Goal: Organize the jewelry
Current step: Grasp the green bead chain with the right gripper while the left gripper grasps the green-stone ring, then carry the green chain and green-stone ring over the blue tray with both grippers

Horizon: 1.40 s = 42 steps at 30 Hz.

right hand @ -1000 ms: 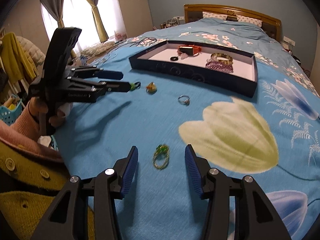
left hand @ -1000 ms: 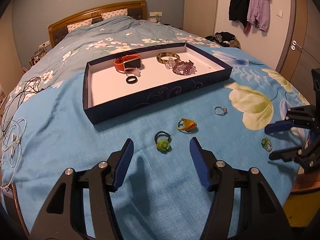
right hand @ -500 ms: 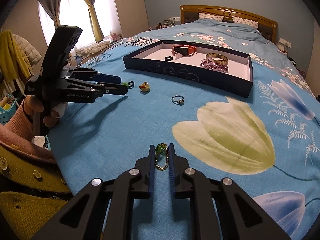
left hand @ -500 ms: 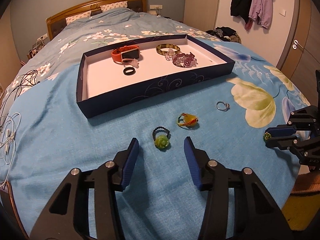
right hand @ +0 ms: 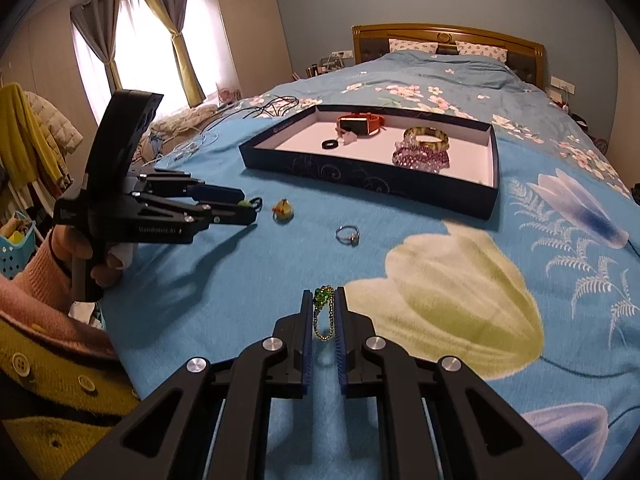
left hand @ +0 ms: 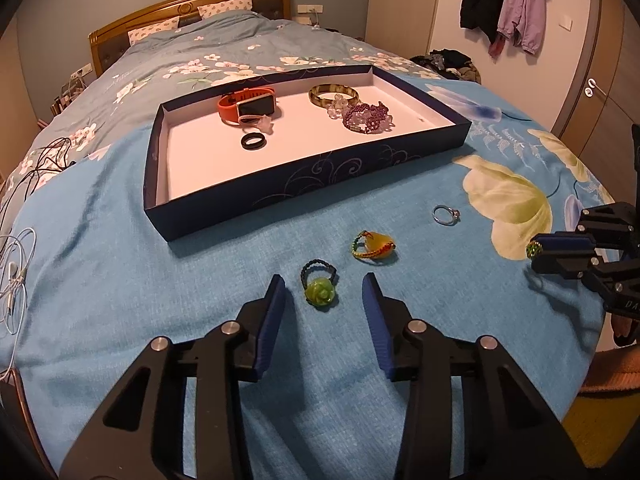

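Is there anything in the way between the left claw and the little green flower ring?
Nothing visible. The green flower ring lies on the blue bedspread right between the left gripper's blue fingers, which are closing on it but not yet touching. The yellow ring sits farther away, toward the tray.

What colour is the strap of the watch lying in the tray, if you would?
Orange-red; the watch shows best in the left wrist view.

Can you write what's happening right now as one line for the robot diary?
right gripper: shut on green ring | left gripper: closing around rose ring, not touching | tray: watch, bracelets inside
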Tool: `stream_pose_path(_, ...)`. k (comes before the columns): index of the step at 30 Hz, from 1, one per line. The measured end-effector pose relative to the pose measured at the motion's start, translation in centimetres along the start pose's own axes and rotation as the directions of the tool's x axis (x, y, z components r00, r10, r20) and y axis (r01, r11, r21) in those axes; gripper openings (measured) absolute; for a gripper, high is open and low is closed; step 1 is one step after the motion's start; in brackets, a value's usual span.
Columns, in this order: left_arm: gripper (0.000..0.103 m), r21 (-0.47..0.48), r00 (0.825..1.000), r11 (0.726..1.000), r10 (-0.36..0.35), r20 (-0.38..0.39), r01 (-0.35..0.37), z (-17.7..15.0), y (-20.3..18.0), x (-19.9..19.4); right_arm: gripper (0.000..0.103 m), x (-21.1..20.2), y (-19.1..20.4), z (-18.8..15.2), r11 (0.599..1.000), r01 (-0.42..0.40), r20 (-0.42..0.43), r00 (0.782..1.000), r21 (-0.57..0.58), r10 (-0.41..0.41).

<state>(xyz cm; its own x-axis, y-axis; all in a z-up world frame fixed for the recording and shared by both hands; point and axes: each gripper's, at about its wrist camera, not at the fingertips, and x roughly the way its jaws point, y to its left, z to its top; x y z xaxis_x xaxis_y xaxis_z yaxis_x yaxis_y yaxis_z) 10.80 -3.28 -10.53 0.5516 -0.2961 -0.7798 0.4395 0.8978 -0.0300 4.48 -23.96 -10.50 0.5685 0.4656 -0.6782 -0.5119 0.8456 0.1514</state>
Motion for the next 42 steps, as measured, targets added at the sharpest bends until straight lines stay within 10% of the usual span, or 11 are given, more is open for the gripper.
stream_pose_path(10,0.017,-0.012,1.000,1.000,0.014,-0.004,-0.014,0.0,0.3,0.2,0.009,0.3,-0.2,0.9,1.000,-0.016,0.033,0.999,0.017,0.015)
stream_pose_path(42,0.016,-0.029,0.991,1.000,-0.002,0.131,0.006,0.8,0.1,-3.6,0.009,1.1,-0.6,4.1,1.000,-0.019,0.106,0.994,0.012,0.018)
